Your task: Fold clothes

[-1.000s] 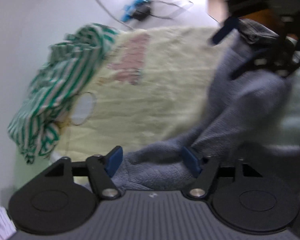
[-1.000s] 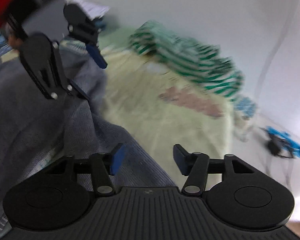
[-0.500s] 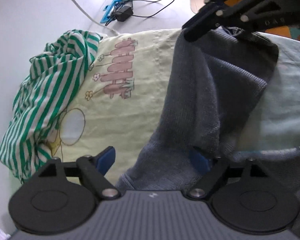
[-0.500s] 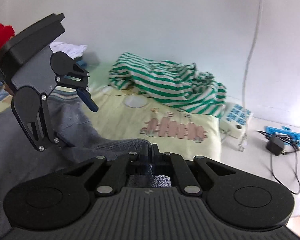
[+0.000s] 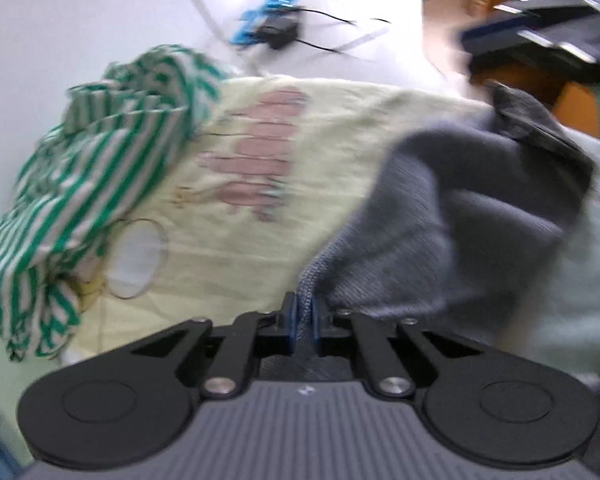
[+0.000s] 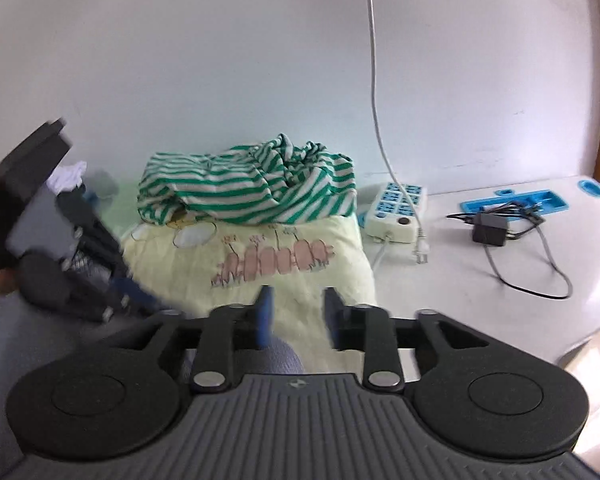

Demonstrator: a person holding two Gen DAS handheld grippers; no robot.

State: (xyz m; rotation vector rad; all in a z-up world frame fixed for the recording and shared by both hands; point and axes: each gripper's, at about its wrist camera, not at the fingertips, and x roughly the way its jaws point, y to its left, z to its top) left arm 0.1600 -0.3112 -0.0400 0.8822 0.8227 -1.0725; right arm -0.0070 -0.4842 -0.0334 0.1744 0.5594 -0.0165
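A pale yellow blanket (image 5: pixel 300 184) with a pink fence print covers the bed, a green-striped garment (image 6: pixel 252 188) bunched at its far edge. The grey knit garment (image 5: pixel 460 216) lies draped over the blanket's right side in the left wrist view, its length running away from the left tool (image 5: pixel 303 320) toward a raised far corner. The left tool has just closed and is clenched on the near hem. The right tool (image 6: pixel 296 312), beside that far corner, has just been opening; it stands released, nothing pressed between its pads. The left hand is therefore the one holding the garment.
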